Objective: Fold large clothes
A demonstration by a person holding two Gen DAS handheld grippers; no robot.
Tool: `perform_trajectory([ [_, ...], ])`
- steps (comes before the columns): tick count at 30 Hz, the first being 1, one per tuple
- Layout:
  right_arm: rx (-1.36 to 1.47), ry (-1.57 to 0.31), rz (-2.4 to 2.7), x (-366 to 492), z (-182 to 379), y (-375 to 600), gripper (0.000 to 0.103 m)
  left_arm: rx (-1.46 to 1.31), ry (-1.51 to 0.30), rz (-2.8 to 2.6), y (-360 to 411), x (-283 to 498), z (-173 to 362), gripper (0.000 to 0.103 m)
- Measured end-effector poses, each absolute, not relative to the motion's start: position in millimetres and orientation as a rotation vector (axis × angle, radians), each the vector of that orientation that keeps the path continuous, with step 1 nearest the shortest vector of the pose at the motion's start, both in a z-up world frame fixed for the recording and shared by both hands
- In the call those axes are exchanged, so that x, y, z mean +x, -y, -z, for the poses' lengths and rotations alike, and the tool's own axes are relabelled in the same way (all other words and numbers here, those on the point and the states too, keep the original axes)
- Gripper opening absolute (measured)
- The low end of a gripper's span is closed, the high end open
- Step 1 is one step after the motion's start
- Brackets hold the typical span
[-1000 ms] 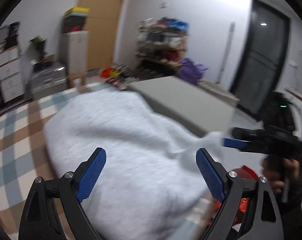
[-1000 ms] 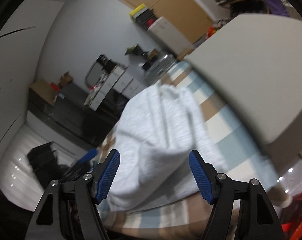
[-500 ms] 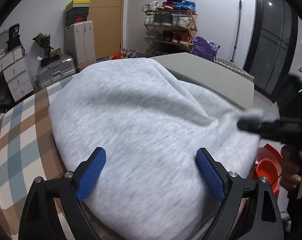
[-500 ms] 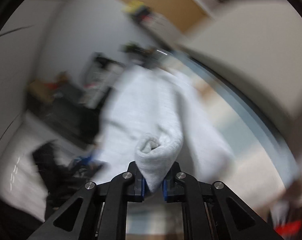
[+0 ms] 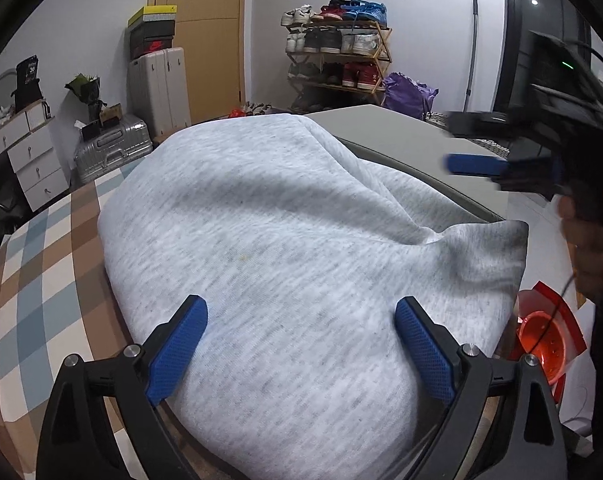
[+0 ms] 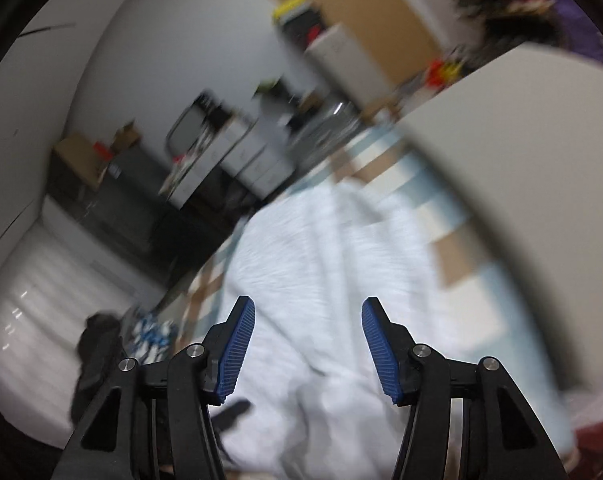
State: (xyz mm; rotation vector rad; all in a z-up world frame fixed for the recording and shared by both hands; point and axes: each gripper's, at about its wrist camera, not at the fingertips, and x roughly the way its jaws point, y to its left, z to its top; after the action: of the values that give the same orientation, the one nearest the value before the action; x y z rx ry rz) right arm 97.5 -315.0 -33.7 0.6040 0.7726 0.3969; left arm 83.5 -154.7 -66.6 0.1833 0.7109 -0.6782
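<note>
Garment: my grey sweatshirt (image 5: pixel 285 248) lies bunched on the checked bedcover (image 5: pixel 33 280), filling the middle of my left view, one corner peaked toward 3 o'clock.
Left gripper (image 5: pixel 301 344): released, jaws wide, hovering over the cloth at 6 o'clock, nothing pinched.
Right gripper (image 6: pixel 307 340): its jaws have just been opening; nothing between them, the sweatshirt below.
Right hand (image 5: pixel 589 236): at 3 o'clock in my left view.
Shoe rack (image 5: pixel 337 52): at 12 o'clock.
</note>
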Motion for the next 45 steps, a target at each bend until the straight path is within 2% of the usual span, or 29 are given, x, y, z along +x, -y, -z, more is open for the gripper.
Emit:
perform_trajectory([
  [1,0.592,-0.824,-0.400,113.6,42.0,305.0,0.060,0.180,-0.713,0.677,154.9,84.2,67.1,0.093],
  [3,0.562,-0.977,-0.347,145.8,68.8,287.3,0.061,0.182,-0.718,0.672,156.6,85.0,66.2,0.093],
  [4,0.572,-1.031,-0.325,156.1,77.3,284.1,0.055,0.184,-0.719,0.669,157.4,85.2,66.1,0.093],
  [5,0.592,-1.050,-0.330,161.2,81.0,283.5,0.045,0.193,-0.724,0.665,158.5,85.1,65.5,0.094],
  [7,0.597,-0.991,-0.380,162.8,66.9,283.3,0.007,0.201,-0.727,0.661,159.0,84.6,63.3,0.094],
  [9,0.556,-0.789,-0.491,148.9,25.7,283.5,0.007,0.175,-0.728,0.675,156.3,85.4,59.7,0.094],
  [11,0.537,-0.714,-0.523,142.2,6.9,284.5,0.006,0.132,-0.726,0.707,152.2,88.3,57.5,0.094],
  [13,0.510,-0.737,-0.474,147.8,13.3,285.8,0.006,0.127,-0.739,0.718,152.1,91.1,60.3,0.094],
  [18,0.561,-0.925,-0.314,177.6,85.3,309.4,0.009,0.234,-0.715,0.707,163.8,81.5,71.3,0.094],
  [21,0.575,-0.925,-0.314,165.2,78.4,314.9,0.024,0.250,-0.707,0.697,164.0,79.5,70.8,0.094],
  [22,0.561,-0.926,-0.320,157.9,73.5,316.1,0.037,0.233,-0.715,0.700,161.8,81.5,70.1,0.094],
  [24,0.533,-0.923,-0.358,134.5,66.3,320.1,0.055,0.202,-0.725,0.714,157.7,85.2,69.3,0.094],
  [25,0.519,-0.926,-0.387,119.4,64.7,320.9,0.055,0.200,-0.725,0.715,157.6,84.8,69.0,0.094],
  [29,0.482,-0.975,-0.412,88.7,86.1,318.4,0.052,0.217,-0.710,0.715,162.3,83.2,70.7,0.098],
  [30,0.499,-0.971,-0.394,88.3,90.4,323.1,0.038,0.225,-0.706,0.715,163.9,82.9,71.3,0.099],
  [31,0.514,-0.972,-0.380,87.0,90.8,325.4,0.014,0.229,-0.704,0.714,164.6,83.9,71.7,0.099],
  [33,0.528,-0.909,-0.398,81.0,77.6,326.0,0.009,0.232,-0.706,0.712,164.4,84.3,70.7,0.099],
  [36,0.498,-0.766,-0.464,61.8,47.7,327.5,0.008,0.175,-0.722,0.736,155.0,89.6,67.8,0.099],
  [41,0.521,-0.973,-0.346,80.0,103.9,332.0,0.009,0.205,-0.716,0.735,156.8,84.7,69.2,0.099],
  [44,0.482,-0.958,-0.336,78.9,90.2,327.6,0.014,0.214,-0.728,0.717,156.6,82.2,64.9,0.099],
  [45,0.483,-0.946,-0.331,75.9,85.5,328.2,0.019,0.193,-0.739,0.719,153.5,84.0,62.4,0.099],
])
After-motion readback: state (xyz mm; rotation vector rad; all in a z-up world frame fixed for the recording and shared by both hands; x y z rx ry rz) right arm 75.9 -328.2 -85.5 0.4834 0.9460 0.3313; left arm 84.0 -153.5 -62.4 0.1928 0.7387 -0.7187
